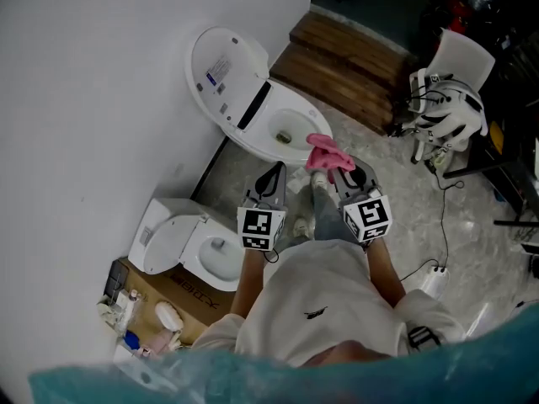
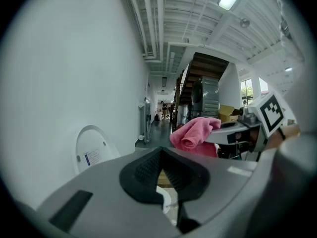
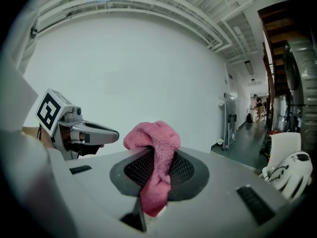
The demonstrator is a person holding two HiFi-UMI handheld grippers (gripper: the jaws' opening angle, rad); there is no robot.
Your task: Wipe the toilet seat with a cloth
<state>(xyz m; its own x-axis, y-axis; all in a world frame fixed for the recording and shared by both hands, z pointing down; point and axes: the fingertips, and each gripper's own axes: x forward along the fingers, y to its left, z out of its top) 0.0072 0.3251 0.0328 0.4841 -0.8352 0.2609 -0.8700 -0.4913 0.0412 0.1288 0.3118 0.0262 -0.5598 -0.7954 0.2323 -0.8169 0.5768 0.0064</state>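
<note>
Holding nothing, the left hand-held gripper [image 1: 272,175] is kept shut beside the toilet seat [image 1: 259,141]. The pink cloth [image 1: 327,154] is pinched tight in the right hand-held gripper [image 1: 349,177], near the seat's front. It should be pressed flat and rubbed slowly around.

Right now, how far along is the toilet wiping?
Done: the toilet lid is up and the right gripper is shut on the pink cloth. In hand: the cloth is held over the seat, contact unclear. Left: the wiping itself, it seems; the left gripper is shut and empty.
</note>
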